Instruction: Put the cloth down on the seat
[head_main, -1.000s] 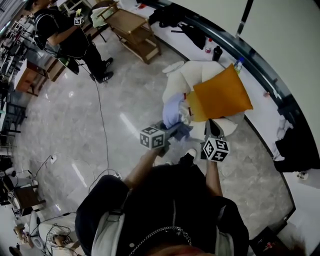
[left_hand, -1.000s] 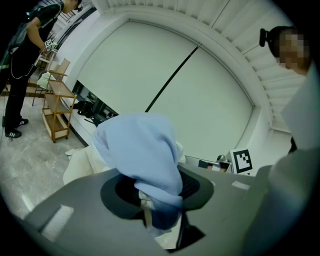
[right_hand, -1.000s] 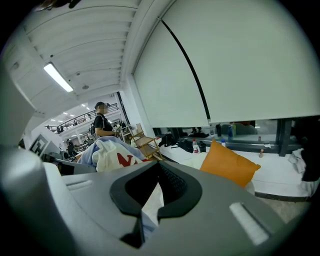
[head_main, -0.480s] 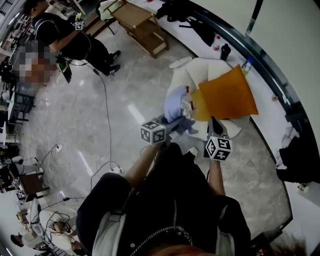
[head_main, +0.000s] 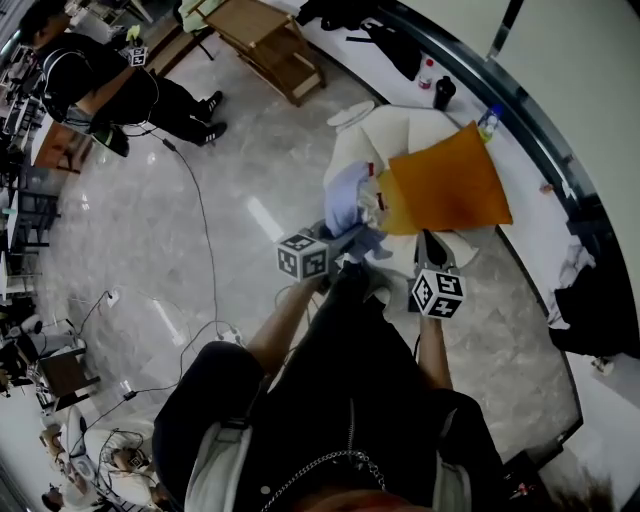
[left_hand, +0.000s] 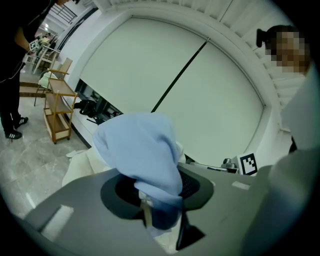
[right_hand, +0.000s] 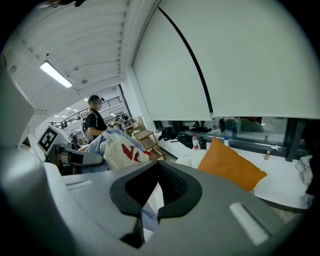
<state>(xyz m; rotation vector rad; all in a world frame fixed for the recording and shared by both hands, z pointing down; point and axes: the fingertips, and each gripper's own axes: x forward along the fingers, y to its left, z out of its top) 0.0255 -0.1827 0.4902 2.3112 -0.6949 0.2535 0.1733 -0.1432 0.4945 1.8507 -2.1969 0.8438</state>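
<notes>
While the seat (head_main: 398, 136), bearing a cushion (head_main: 446, 186), lay just ahead, I held the left gripper (left_hand: 161, 220) tilted down, clamped on the cloth (left_hand: 141, 150), the right gripper (right_hand: 147, 216) pinching its edge.

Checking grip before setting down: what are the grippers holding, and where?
The left gripper clamps the light blue cloth by a bunched fold; the right gripper seems to pinch a thin edge of it.

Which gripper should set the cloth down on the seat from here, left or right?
Left. The left gripper is shut on the light blue cloth, bunched right at the white seat and its near edge. The right gripper points at the seat beside the orange cushion, apart from that bundle.
</notes>
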